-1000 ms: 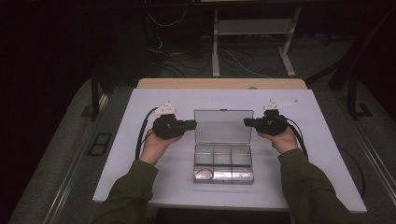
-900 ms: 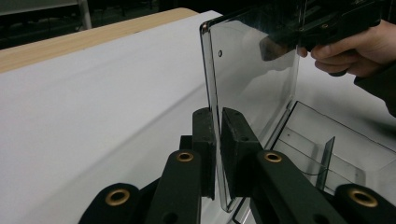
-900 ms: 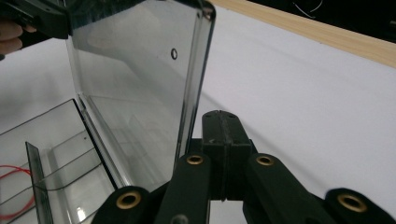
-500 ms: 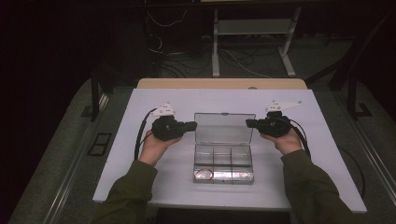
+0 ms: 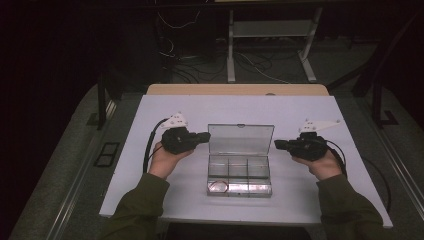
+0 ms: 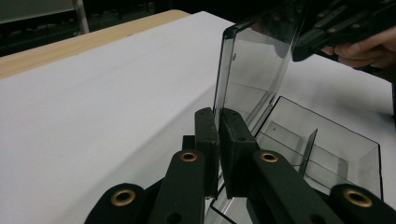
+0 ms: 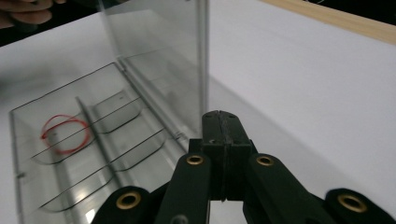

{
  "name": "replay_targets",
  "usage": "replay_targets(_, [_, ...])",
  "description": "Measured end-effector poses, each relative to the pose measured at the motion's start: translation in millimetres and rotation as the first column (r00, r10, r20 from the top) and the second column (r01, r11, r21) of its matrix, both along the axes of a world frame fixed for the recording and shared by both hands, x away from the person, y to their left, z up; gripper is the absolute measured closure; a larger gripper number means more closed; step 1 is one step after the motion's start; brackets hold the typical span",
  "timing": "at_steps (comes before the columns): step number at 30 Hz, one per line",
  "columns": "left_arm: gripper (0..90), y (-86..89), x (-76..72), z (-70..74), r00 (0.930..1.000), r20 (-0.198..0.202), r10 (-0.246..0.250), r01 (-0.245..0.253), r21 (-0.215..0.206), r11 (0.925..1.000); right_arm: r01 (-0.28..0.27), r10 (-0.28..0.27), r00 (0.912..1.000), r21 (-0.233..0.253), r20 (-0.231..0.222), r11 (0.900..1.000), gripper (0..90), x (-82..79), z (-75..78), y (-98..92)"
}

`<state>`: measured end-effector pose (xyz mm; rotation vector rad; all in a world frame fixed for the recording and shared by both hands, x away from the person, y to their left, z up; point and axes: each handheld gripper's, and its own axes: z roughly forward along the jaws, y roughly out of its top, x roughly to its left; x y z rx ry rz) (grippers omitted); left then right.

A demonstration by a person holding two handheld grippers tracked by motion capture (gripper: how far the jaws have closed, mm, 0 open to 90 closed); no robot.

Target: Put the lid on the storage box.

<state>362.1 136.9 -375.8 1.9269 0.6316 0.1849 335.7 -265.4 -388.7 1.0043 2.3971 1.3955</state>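
Left gripper view, left gripper (image 6: 218, 140) clamped on box lid (image 6: 254, 70) edge.

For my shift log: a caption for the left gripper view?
Left gripper shut on the upright lid of the clear box.

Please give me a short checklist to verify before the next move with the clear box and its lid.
1. Left gripper shut on the lid's edge: ok, the jaws pinch the lid.
2. Right gripper clear of the lid: ok, jaws shut, short of the lid's edge.
3. Lid upright and open: ok.
4. Clear box flat on the white table: ok.
5. Red rubber band inside one compartment: ok.
6. Hinge sound: cannot tell.
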Motion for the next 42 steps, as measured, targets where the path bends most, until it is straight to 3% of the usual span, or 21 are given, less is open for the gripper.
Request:
replay_targets(5, [85.1,0.3,-6.6,0.9,1.0,0.002,0.001,-0.001,0.005,1.0,-0.041,0.041,0.9991,0.037,-0.007,0.998,88.9,-8.6,1.7,2.5])
replay_targets(17, [84.0,0.6,-16.6,1.7,0.9999,0.011,-0.002,0.002,0.02,0.9998,-0.084,0.085,0.9963,0.075,-0.009,0.994,89.0,-8.1,3.9,6.6])
replay_targets(28, [82.4,7.3,-27.9,5.6,0.9999,0.012,-0.005,0.005,0.012,0.9999,-0.098,0.098,0.9952,0.07,0.002,0.993,88.9,-11.1,7.2,11.5])
replay_targets(33, [88.7,8.8,-35.5,6.4,0.9995,-0.003,-0.032,0.032,0.026,0.9992,-0.1,0.1,0.995,0.062,0.002,0.993,88.9,-14.0,8.0,12.3])
replay_targets(42, [89.2,3.5,-46.3,2.4,0.9972,-0.013,-0.074,0.074,0.037,0.9965,-0.122,0.122,0.9925,0.059,0.003,0.991,88.9,-25.5,8.7,13.2])
